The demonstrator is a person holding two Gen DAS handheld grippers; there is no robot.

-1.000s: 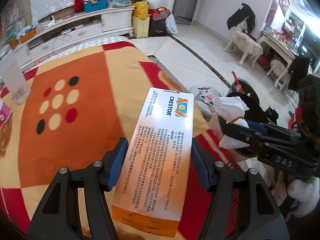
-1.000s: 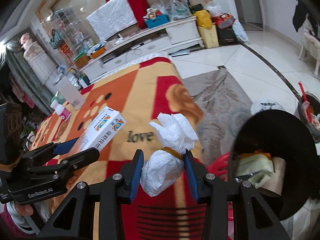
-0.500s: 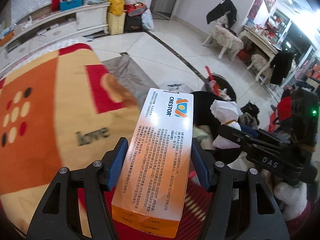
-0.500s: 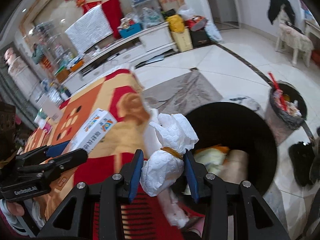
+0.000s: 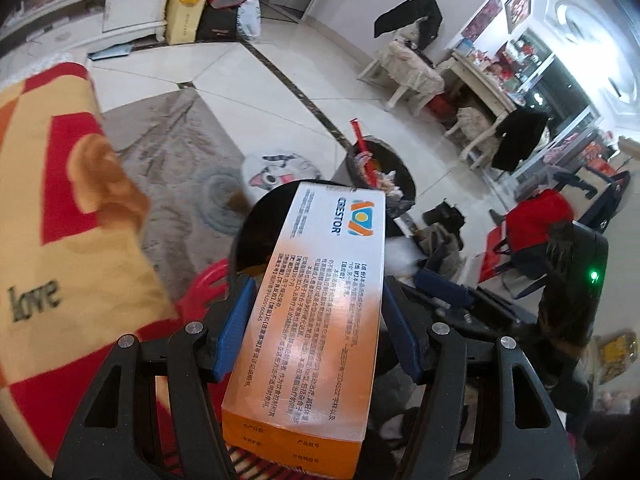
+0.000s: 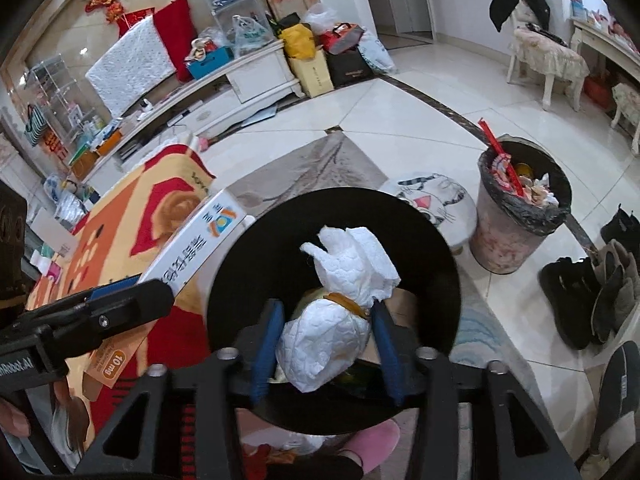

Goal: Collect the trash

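My left gripper [image 5: 318, 320] is shut on a white and orange Crestor medicine box [image 5: 320, 300] and holds it over the rim of a black bin [image 5: 264, 224]. The box also shows in the right wrist view [image 6: 192, 256], beside the bin. My right gripper [image 6: 326, 340] is shut on a white tissue wad [image 6: 336, 312] tied with a rubber band and holds it above the open black bin [image 6: 256, 280], which has some trash inside.
A table with an orange and red cloth [image 5: 52, 208] lies to the left. A second, full trash bin [image 6: 520, 216] stands on the tile floor to the right, with shoes [image 6: 592, 292] beyond it. A cat-face stool [image 6: 436, 200] stands behind the black bin.
Both grippers have moved right, off the table and over the black bin, each still holding its item. The bin now lies directly under the tissue wad.
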